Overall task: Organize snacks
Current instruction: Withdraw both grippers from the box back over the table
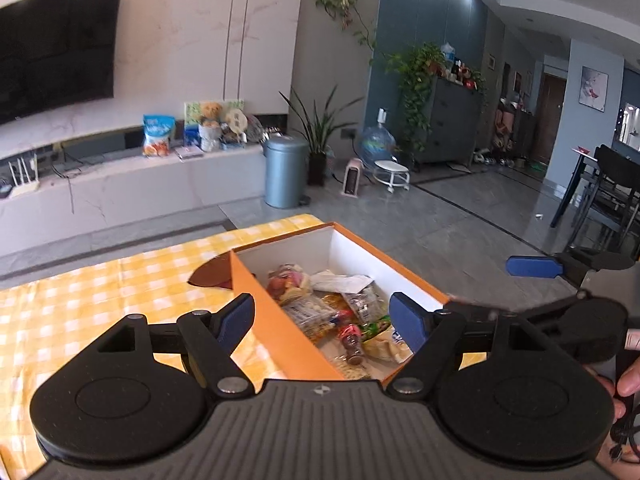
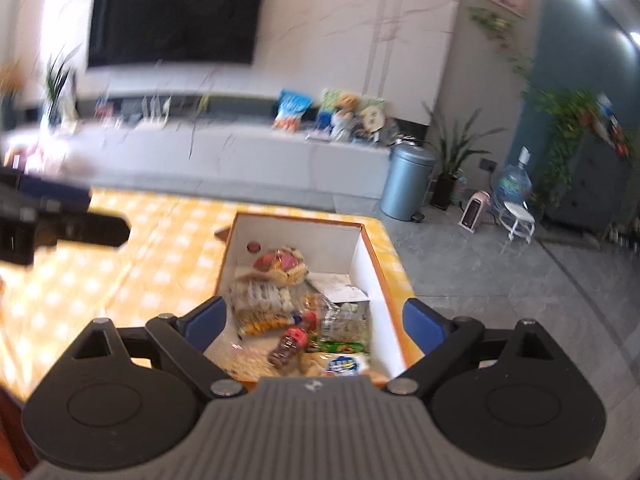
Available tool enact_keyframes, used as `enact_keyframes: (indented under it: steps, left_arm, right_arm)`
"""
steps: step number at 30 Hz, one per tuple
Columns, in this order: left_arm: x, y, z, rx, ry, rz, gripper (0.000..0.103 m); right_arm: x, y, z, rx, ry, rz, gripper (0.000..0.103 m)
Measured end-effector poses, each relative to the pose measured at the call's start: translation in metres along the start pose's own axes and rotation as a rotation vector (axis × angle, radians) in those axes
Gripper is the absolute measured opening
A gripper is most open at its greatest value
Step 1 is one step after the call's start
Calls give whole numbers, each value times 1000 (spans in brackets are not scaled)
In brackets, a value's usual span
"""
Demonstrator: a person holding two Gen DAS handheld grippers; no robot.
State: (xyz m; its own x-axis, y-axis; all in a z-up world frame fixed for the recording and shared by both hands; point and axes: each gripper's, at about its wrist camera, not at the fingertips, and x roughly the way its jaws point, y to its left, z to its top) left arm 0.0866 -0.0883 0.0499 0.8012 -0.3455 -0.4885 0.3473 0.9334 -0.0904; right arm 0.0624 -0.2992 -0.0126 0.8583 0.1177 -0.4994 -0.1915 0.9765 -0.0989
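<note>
Nearest the lens, both grippers hang over an orange box [image 1: 280,332] with white inner walls that sits on the counter [image 1: 80,300], which is covered by a yellow-and-white checked cloth. The box stands at the counter's far right corner, with its right wall along the right edge.

Seen from its own wrist view, the left gripper [image 1: 322,314] has its blue-padded fingers spread wide with nothing between them; one finger is over the cloth just outside the box's left wall and the other is above the box's right side. In the right wrist view, the right gripper [image 2: 316,320] is likewise spread and empty, its fingers straddling the near end of the box.

Inside the box lies a loose pile of snacks [image 2: 296,312]: a clear bag of round pink and tan biscuits [image 2: 282,264] toward the far end, a white paper packet [image 2: 340,288] by the right wall, a bag of pale wrapped pieces [image 2: 260,300] on the left, a small brown bottle with a red cap [image 2: 288,344] near the middle, and a green wrapper [image 2: 340,347] beside it. A dark brown shape [image 1: 212,274] shows on the counter just behind the box's left wall; what it is cannot be told.
</note>
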Motion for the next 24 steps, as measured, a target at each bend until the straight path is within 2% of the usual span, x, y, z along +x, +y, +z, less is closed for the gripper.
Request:
enact_keyframes:
  steps: [5,9,15,21,24]
  left_arm:
    - [-6,4,-27,-7,-57,62,92]
    - [-6,7,-51,-11,-84,124,94]
    - [4,0,-67,44,-33,171,94]
    - [12,-1,-74,19,45,132,94]
    - [15,-4,-75,19,56,116,94]
  right_arm:
    - [-2,8,-24,150,-83,-83,94]
    - [1,22,-41,137,-114,-164,94]
    - [8,32,-64,135,-69,-177,94]
    - [21,30,-79,145,27,-196,94]
    - [23,26,-80,157,43,-218,94]
